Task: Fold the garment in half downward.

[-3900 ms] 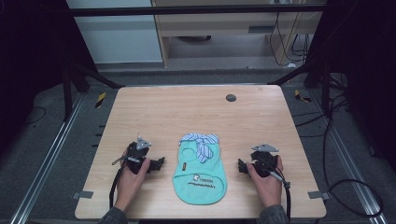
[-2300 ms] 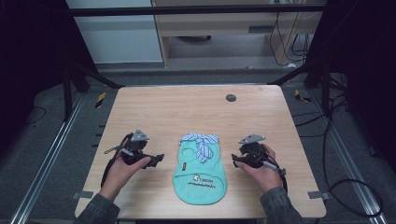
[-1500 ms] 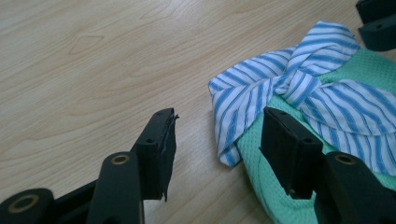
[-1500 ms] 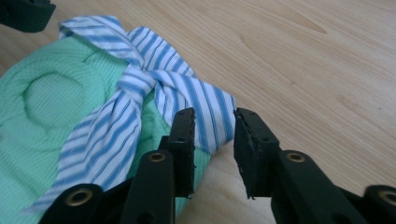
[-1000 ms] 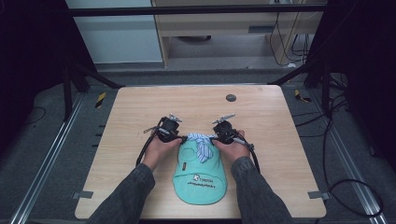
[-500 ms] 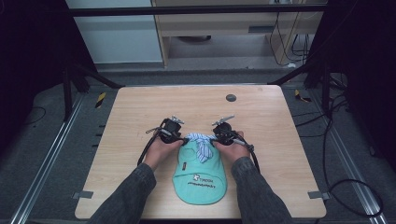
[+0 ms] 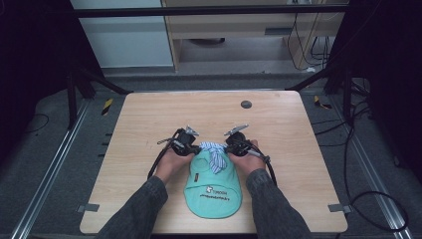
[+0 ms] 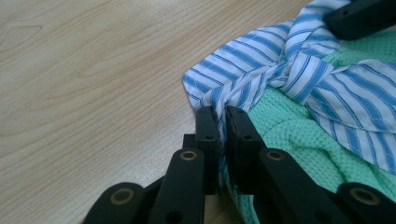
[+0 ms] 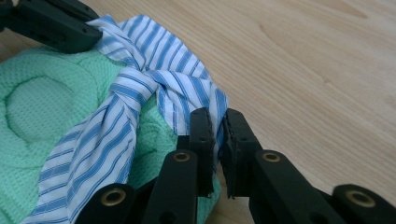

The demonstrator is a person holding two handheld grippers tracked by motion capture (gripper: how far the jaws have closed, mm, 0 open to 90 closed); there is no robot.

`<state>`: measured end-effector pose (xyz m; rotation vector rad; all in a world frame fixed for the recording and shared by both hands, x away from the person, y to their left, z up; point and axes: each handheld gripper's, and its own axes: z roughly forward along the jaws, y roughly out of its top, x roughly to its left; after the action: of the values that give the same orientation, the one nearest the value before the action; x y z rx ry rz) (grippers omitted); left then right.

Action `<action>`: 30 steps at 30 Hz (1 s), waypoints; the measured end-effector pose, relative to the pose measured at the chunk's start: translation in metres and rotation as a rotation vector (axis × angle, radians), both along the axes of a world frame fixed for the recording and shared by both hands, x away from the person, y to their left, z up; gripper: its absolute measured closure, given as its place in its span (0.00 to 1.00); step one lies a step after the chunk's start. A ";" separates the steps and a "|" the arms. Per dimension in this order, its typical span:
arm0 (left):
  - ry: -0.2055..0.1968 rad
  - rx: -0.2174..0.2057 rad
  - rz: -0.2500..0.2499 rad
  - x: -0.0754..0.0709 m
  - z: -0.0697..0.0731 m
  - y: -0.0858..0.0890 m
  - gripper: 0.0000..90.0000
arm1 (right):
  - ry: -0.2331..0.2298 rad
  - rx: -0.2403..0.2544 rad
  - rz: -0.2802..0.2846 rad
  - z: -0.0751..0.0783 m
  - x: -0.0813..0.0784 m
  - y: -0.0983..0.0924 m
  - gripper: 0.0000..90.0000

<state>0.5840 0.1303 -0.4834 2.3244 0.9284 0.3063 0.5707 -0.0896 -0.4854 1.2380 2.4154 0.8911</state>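
Two claws pinch the striped collar of a green garment

The left claw [image 8: 220, 116] and right claw [image 9: 214, 119] each close on the striped collar [image 7: 214, 149], at opposite sides of its knot [image 9: 135, 84]. The green garment [image 7: 213, 186] lies on the worktop [image 7: 149, 119], near its front edge. An uneven pull could let the thin fabric slip out.

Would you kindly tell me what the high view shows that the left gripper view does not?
The high view alone takes in the whole table, both forearms, the bib's printed logo and a dark disc near the far edge. The left gripper view alone reveals the left gripper shut on the striped cloth at its edge, and the waffle weave of the green bib. Both share the bib, the striped tie, the wood tabletop and the right gripper.
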 end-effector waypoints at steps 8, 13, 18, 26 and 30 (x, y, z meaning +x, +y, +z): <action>-0.032 -0.022 -0.031 -0.006 0.021 0.004 0.96 | -0.060 0.013 0.039 0.020 -0.010 -0.004 0.93; -0.060 -0.021 -0.045 -0.009 0.038 0.004 0.96 | -0.104 0.022 0.060 0.035 -0.017 -0.008 0.93; -0.077 -0.012 -0.066 -0.011 0.048 0.003 0.96 | -0.139 0.037 0.071 0.045 -0.024 -0.012 0.93; -0.099 -0.017 -0.084 -0.015 0.055 0.002 0.96 | -0.160 0.018 0.097 0.052 -0.024 -0.014 0.93; -0.106 -0.019 -0.086 -0.016 0.058 0.001 0.97 | -0.167 0.005 0.109 0.054 -0.025 -0.014 0.93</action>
<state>0.5683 0.1315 -0.4253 2.2988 0.7748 0.3794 0.5456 -0.1040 -0.4312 0.9986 2.3673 0.9904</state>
